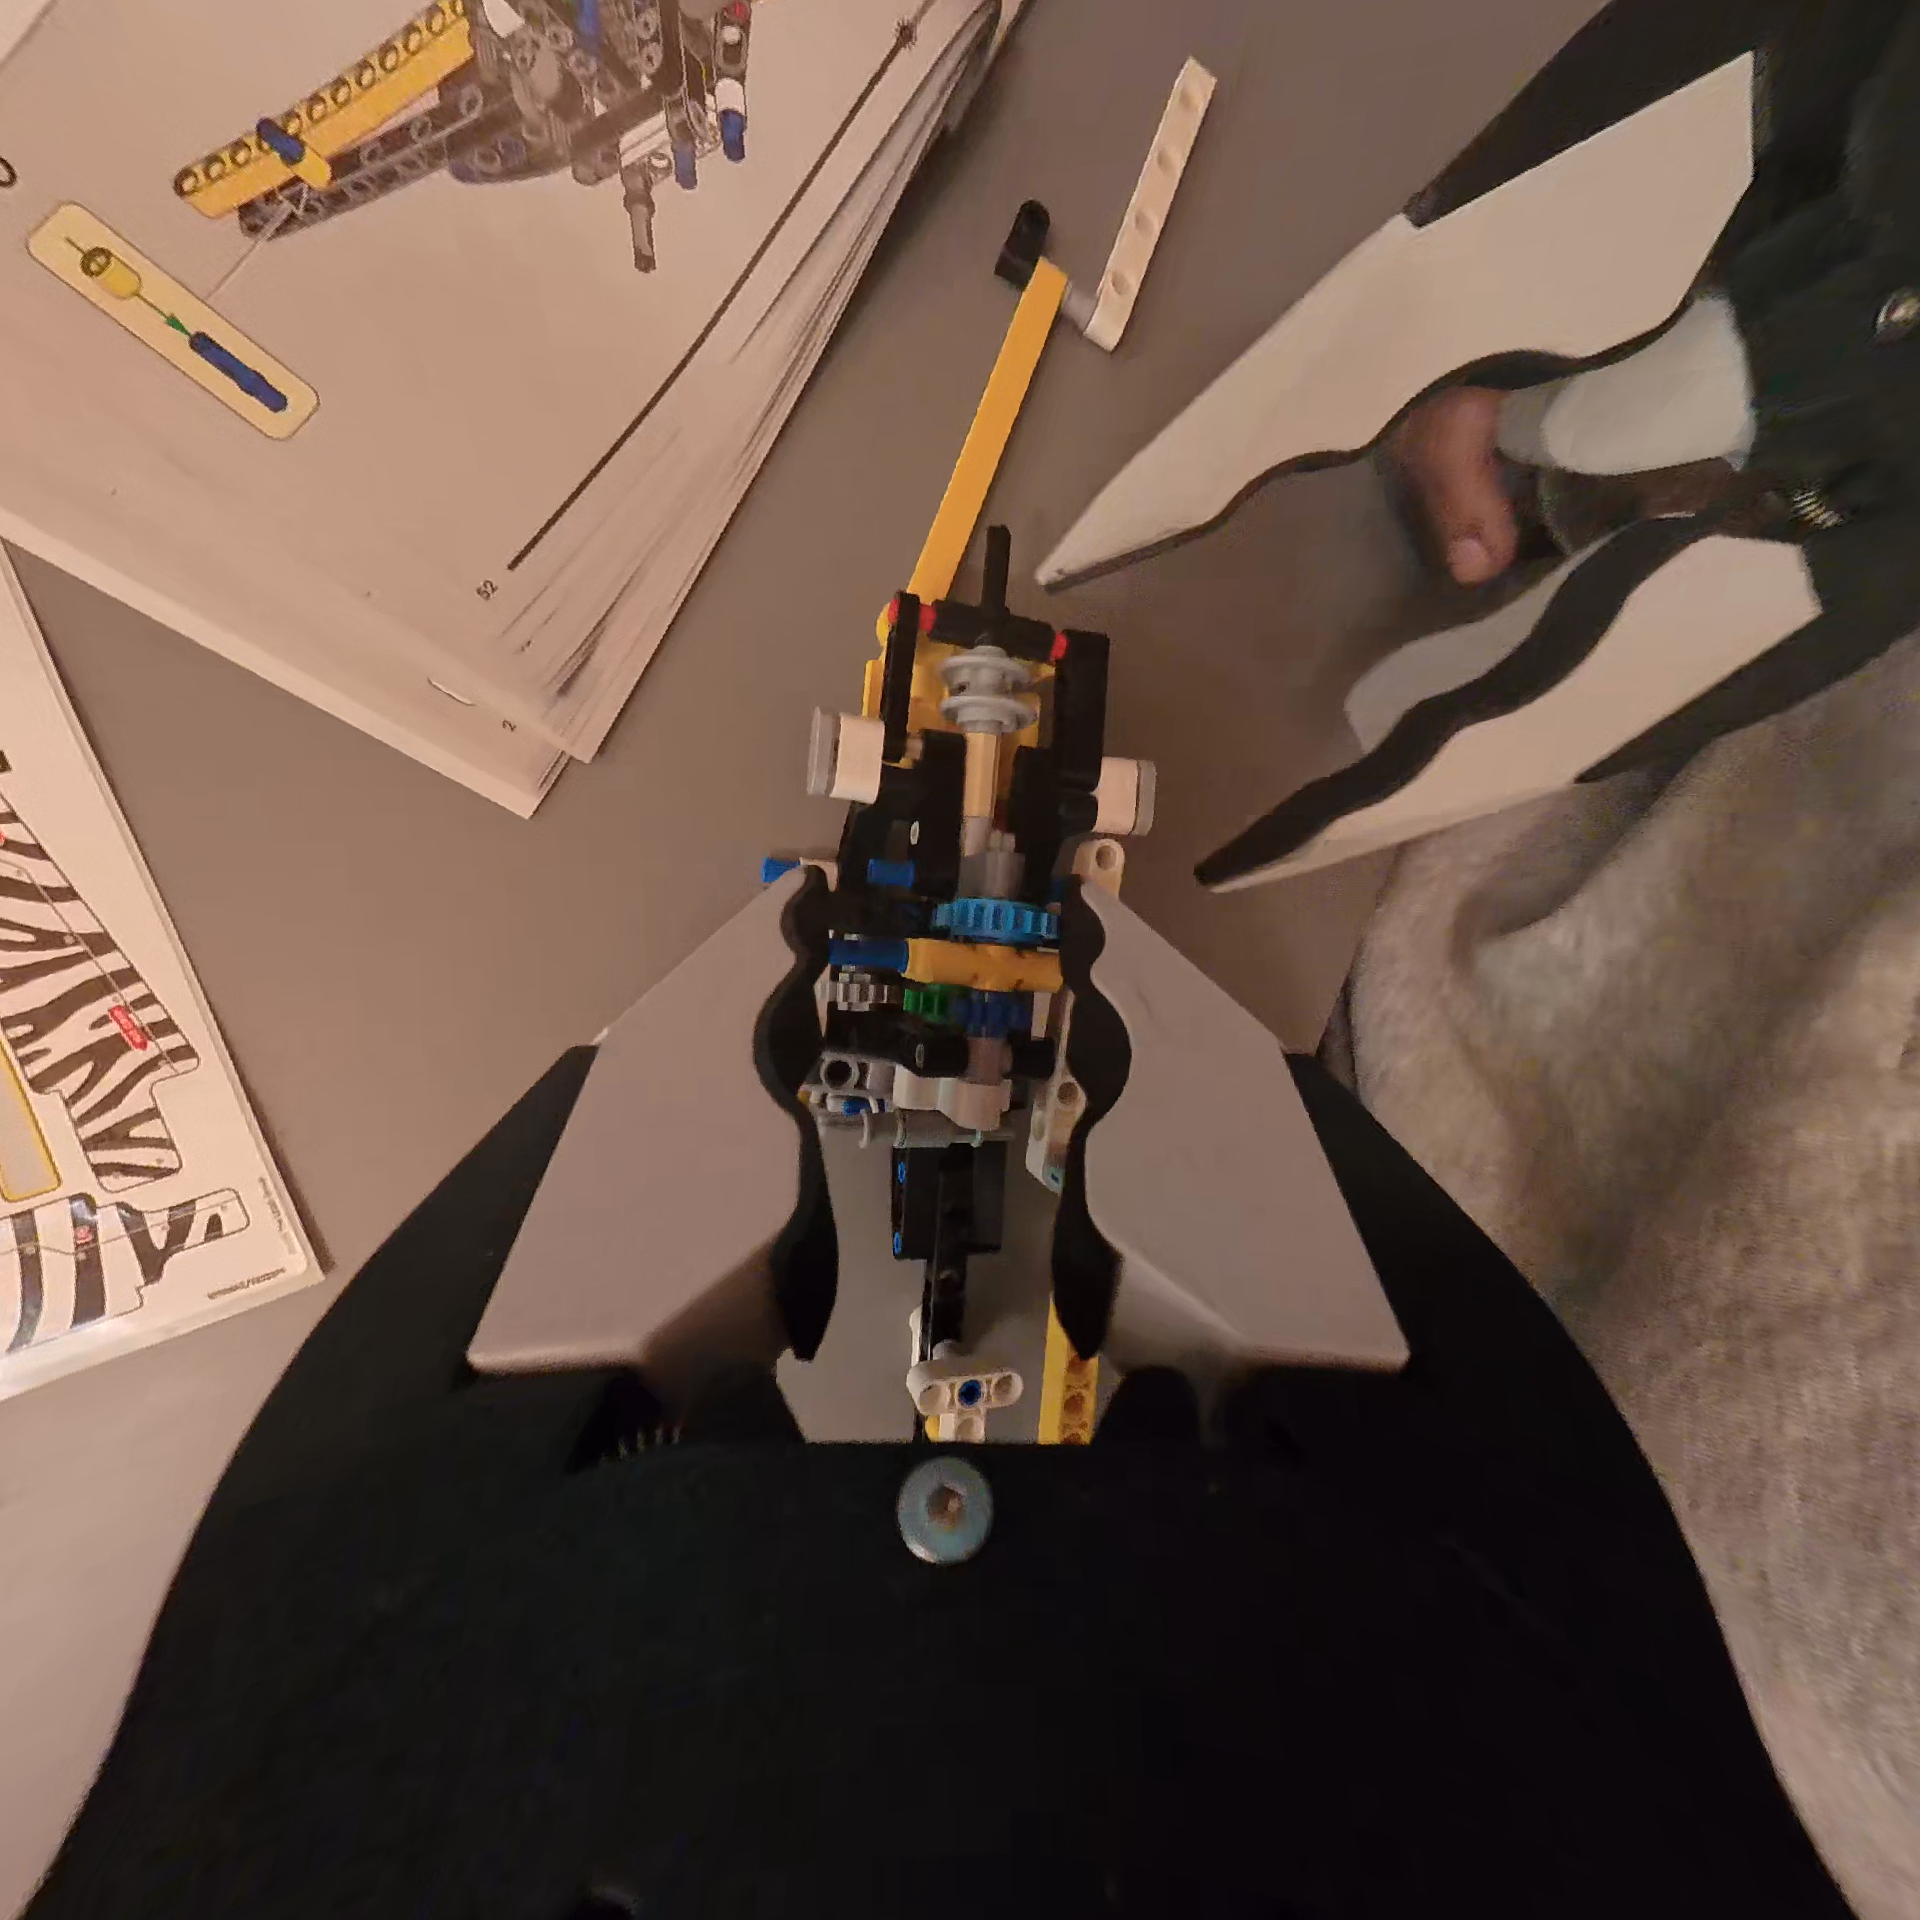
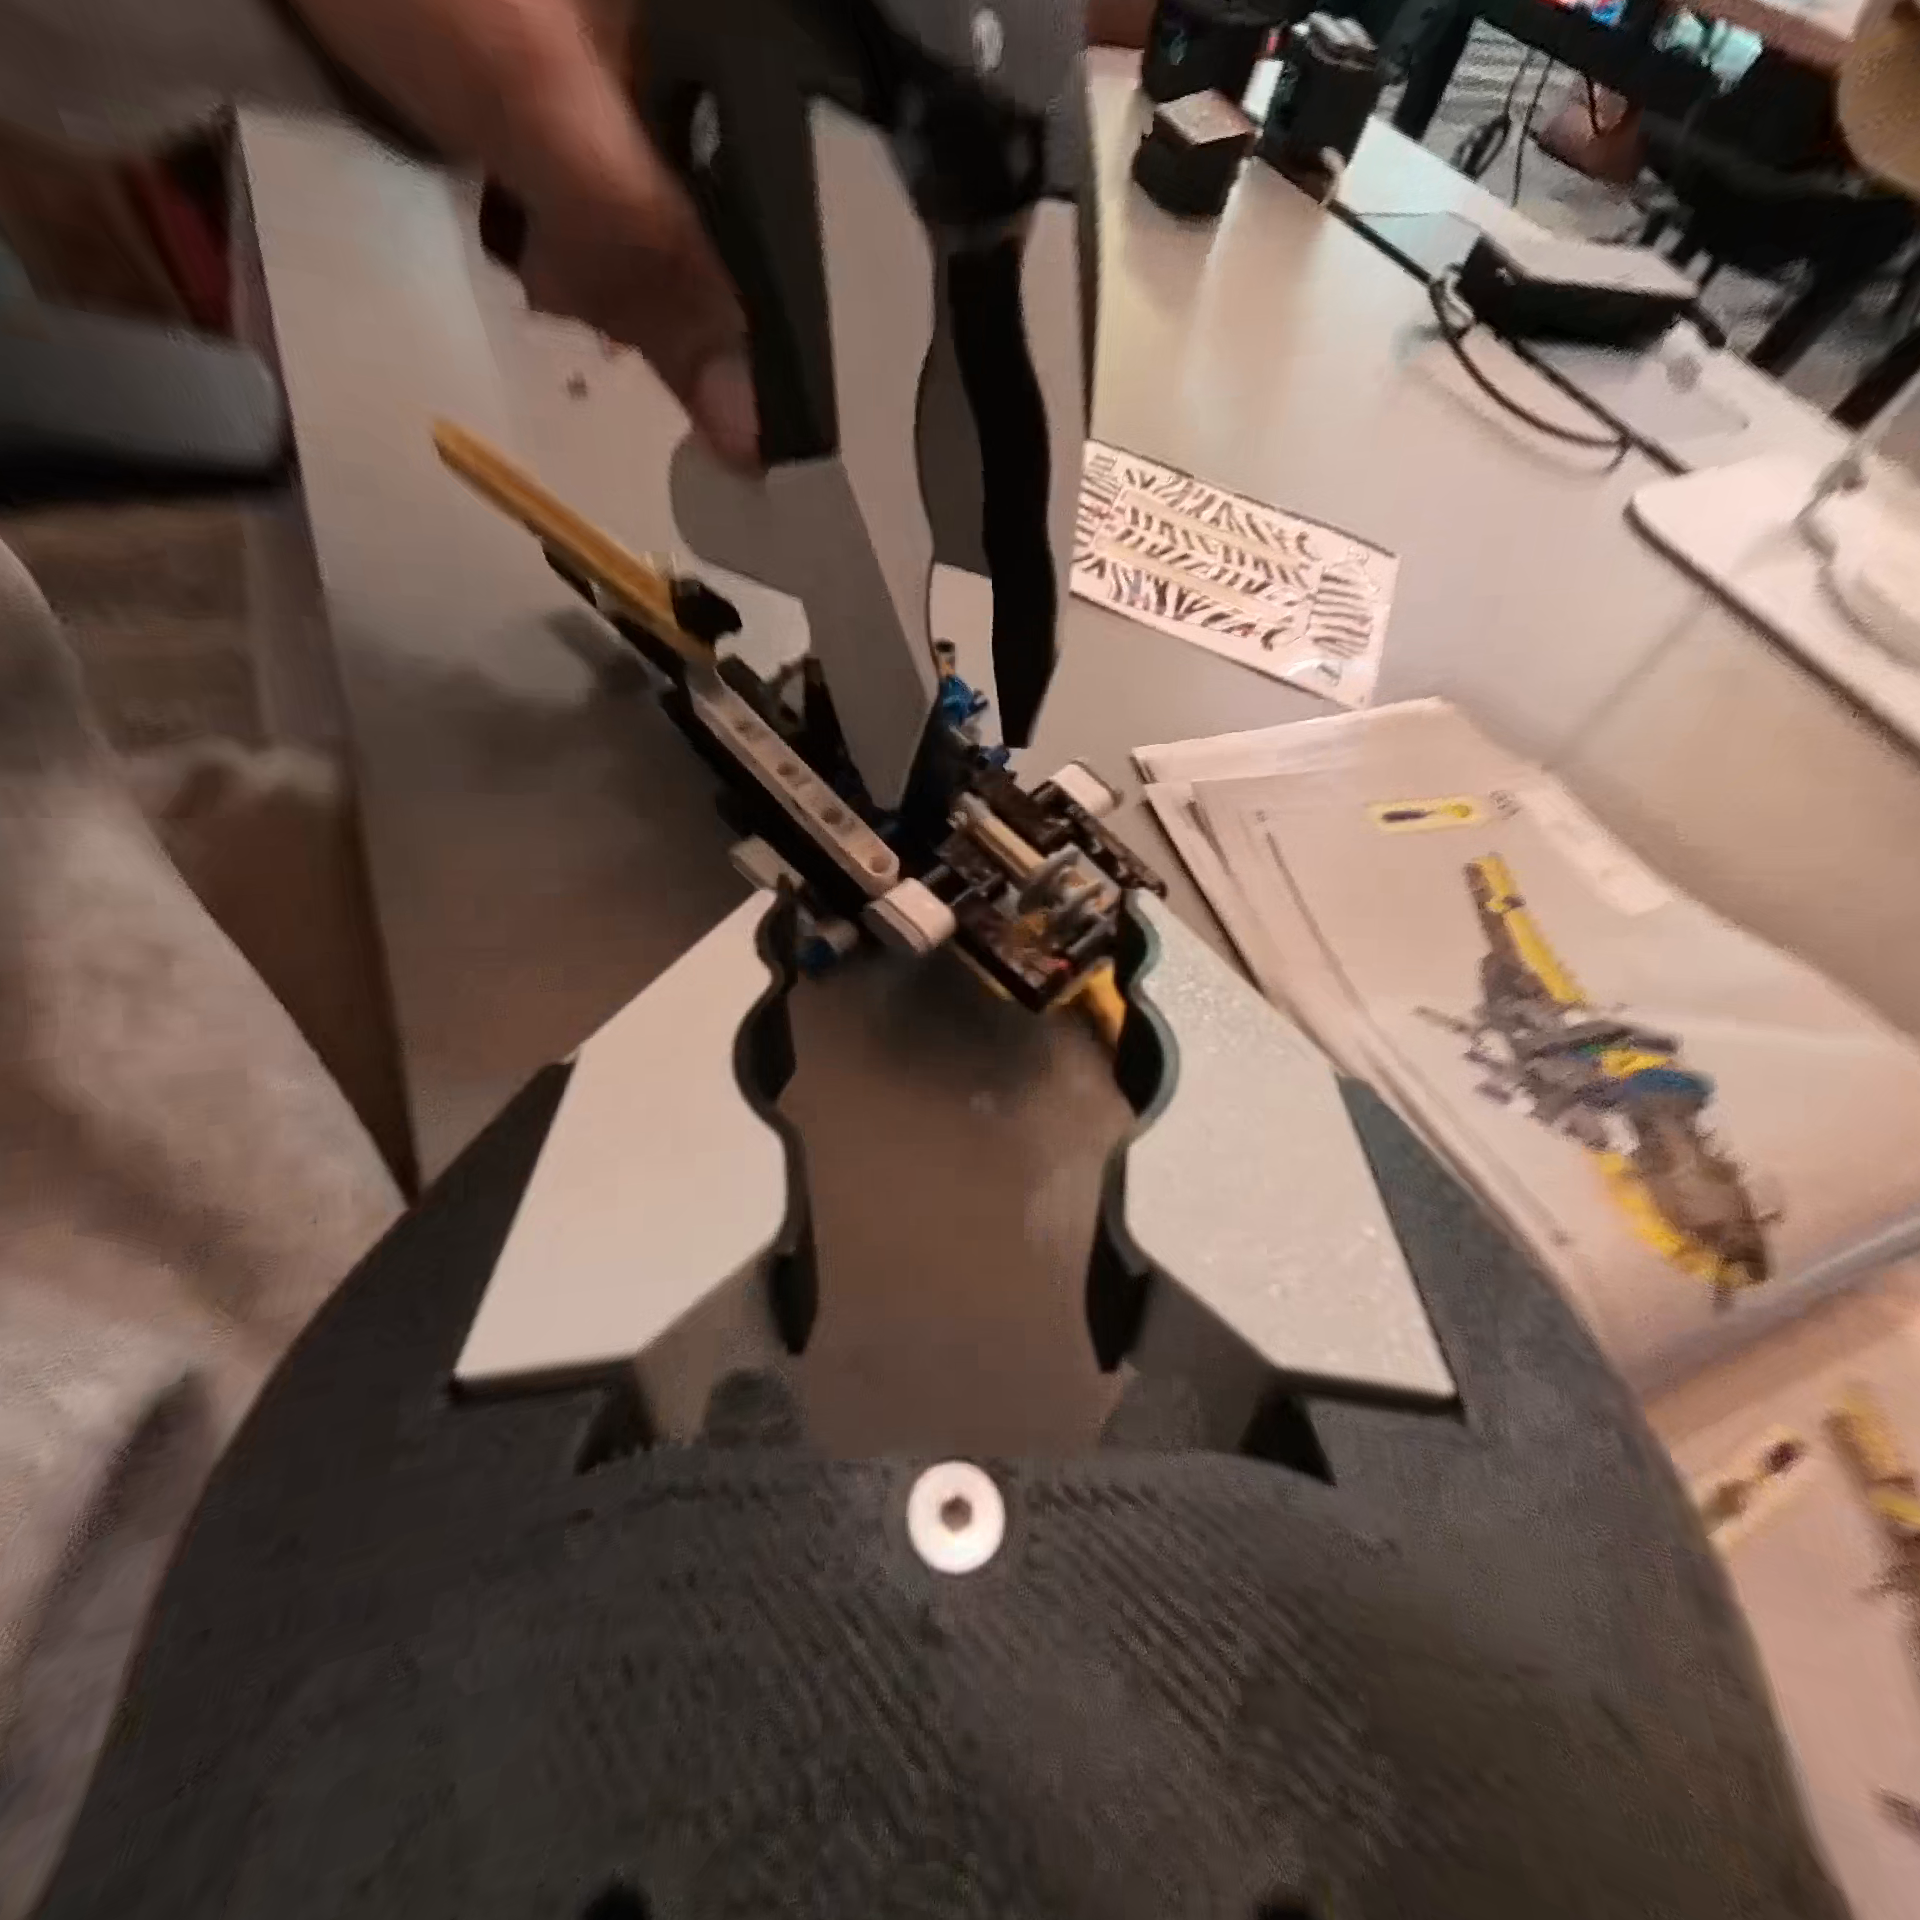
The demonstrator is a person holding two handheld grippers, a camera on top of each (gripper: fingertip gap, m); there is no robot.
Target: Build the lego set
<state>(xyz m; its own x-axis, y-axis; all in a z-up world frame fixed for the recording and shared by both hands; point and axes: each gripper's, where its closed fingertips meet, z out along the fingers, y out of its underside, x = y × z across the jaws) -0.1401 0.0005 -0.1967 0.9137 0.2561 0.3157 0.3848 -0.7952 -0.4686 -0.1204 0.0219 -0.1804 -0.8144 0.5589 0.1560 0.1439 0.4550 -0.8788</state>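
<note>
My left gripper (image 1: 945, 899) is shut on the lego model (image 1: 977, 790), a black, yellow and blue build with gears, and holds it by its middle. A long yellow beam (image 1: 987, 416) sticks out of the model's far end and carries a white beam (image 1: 1153, 197) at its tip. My right gripper (image 1: 1127, 727) is open, with its tips close beside the model's front right. In the right wrist view the right gripper (image 2: 956, 920) is open, and the model's end (image 2: 1029, 914) sits at its fingertips. The left gripper (image 2: 966, 748) comes down onto the model from above.
An open instruction booklet (image 1: 416, 364) lies to the left, also seen in the right wrist view (image 2: 1455, 987). A zebra-striped sticker sheet (image 1: 104, 1091) lies beside it. Grey fuzzy fabric (image 1: 1610, 1143) covers the right. Black boxes and cables (image 2: 1558, 281) sit on a far desk. My hands' fingertips stand some 4 cm from each other.
</note>
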